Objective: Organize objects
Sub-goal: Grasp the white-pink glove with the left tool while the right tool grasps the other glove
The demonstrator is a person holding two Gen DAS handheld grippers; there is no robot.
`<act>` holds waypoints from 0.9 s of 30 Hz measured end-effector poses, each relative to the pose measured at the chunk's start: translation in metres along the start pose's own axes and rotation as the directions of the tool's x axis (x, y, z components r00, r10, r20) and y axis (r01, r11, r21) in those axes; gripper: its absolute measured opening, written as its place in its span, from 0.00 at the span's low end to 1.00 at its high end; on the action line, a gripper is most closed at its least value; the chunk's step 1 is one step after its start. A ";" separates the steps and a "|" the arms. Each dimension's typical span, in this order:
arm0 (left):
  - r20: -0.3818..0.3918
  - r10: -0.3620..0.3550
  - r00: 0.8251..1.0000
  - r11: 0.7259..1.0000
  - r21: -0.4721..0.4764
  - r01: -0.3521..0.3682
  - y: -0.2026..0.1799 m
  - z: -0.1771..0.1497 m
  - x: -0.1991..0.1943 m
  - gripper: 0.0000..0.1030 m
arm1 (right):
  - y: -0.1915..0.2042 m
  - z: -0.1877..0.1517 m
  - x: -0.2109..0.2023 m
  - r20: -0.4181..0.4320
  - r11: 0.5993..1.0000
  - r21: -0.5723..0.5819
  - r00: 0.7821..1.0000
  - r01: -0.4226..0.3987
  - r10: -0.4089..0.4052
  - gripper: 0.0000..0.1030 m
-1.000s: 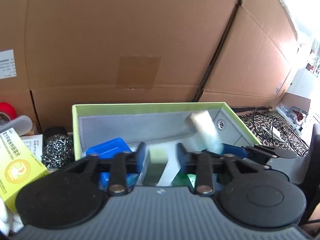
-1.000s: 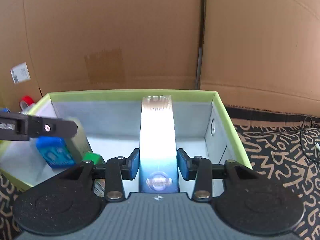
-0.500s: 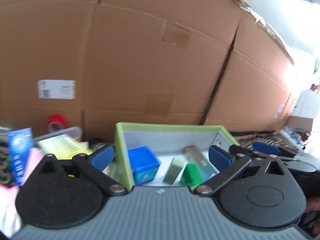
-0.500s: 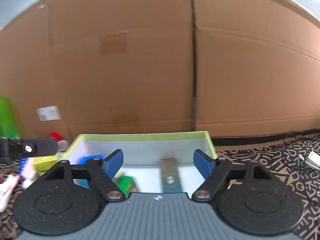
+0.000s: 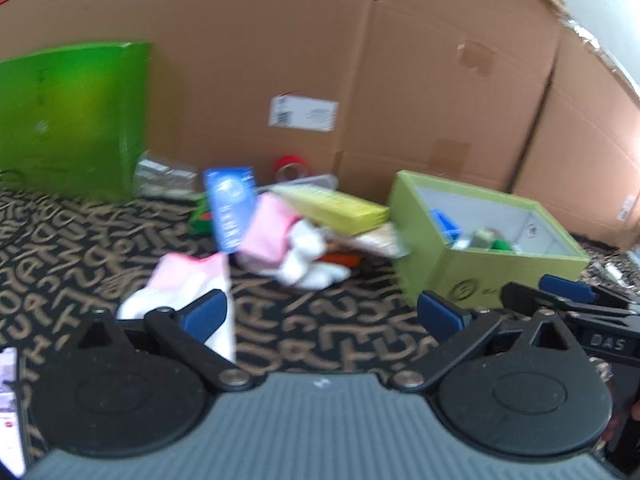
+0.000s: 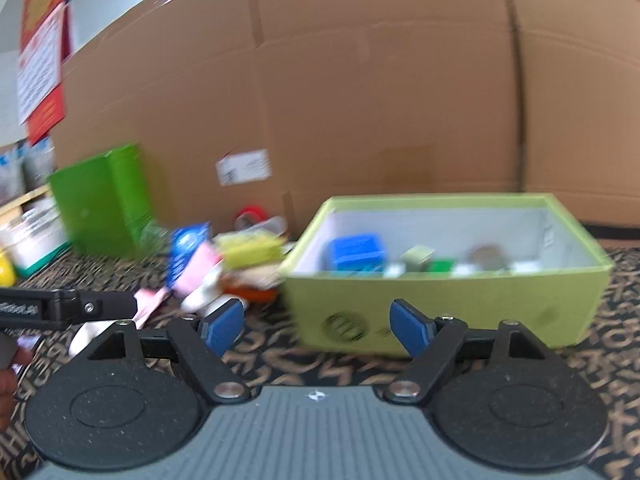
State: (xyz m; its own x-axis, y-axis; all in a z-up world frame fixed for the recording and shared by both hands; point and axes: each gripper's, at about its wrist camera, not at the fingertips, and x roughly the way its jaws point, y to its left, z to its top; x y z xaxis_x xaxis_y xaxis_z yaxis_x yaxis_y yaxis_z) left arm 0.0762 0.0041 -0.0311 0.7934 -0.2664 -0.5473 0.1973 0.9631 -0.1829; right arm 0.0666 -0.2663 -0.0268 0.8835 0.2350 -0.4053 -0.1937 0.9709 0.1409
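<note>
A light green box (image 6: 444, 312) stands open on the patterned cloth; it also shows in the left wrist view (image 5: 480, 268). Inside lie a blue box (image 6: 356, 252), a small green item (image 6: 440, 266) and other small packs. A loose pile sits left of it: a blue carton (image 5: 230, 208), pink-and-white socks (image 5: 272, 236), a yellow box (image 5: 332, 208). My left gripper (image 5: 324, 316) is open and empty, pulled back from the box. My right gripper (image 6: 318, 326) is open and empty in front of the box.
A tall bright green box (image 5: 72, 120) stands at the left against the cardboard wall (image 5: 360, 60). A red tape roll (image 5: 290, 166) lies by the wall. A white sock (image 5: 180, 292) lies near my left fingers. Both views are motion-blurred.
Both grippers let go of their items into the light green box, opened wide and drew back from it. The left view swung left toward the pile.
</note>
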 end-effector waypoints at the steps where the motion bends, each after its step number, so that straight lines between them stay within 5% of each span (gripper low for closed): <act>1: -0.010 0.030 0.999 1.000 -0.009 -0.030 0.010 -0.004 0.001 1.00 | 0.006 -0.004 0.004 -0.012 1.000 -0.005 1.000 -0.016 0.016 0.81; 13: -0.114 0.157 0.981 0.986 -0.041 -0.162 0.072 -0.008 0.046 1.00 | 0.066 -0.011 0.067 -0.091 0.989 -0.089 0.990 -0.118 0.110 0.81; 21: -0.122 0.141 0.982 0.986 -0.071 -0.150 0.080 -0.005 0.057 1.00 | 0.090 0.000 0.156 -0.163 0.979 -0.172 0.983 -0.108 0.080 0.70; 22: -0.124 0.141 0.982 0.986 -0.069 -0.151 0.080 -0.005 0.059 1.00 | 0.092 0.000 0.163 -0.170 0.979 -0.174 0.982 -0.110 0.080 0.66; 23: -0.129 0.144 0.981 0.986 -0.064 -0.154 0.080 -0.004 0.061 1.00 | 0.092 0.000 0.166 -0.172 0.979 -0.170 0.982 -0.111 0.082 0.48; 24: -0.132 0.147 0.980 0.986 -0.058 -0.156 0.080 -0.004 0.064 1.00 | 0.092 0.000 0.168 -0.192 0.979 -0.166 0.977 -0.121 0.089 0.17; 27: -0.156 0.139 0.978 0.988 -0.050 -0.148 0.081 -0.006 0.072 0.84 | 0.086 -0.005 0.152 -0.195 0.979 -0.125 0.972 -0.159 0.133 0.13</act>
State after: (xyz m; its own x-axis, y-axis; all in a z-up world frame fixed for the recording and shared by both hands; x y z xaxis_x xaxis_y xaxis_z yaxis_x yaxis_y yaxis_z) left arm 0.1460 0.0632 -0.0904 0.7135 -0.1329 -0.6879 0.0484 0.9888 -0.1409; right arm 0.1825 -0.1467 -0.0805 0.7495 0.3662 -0.5515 -0.3835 0.9192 0.0893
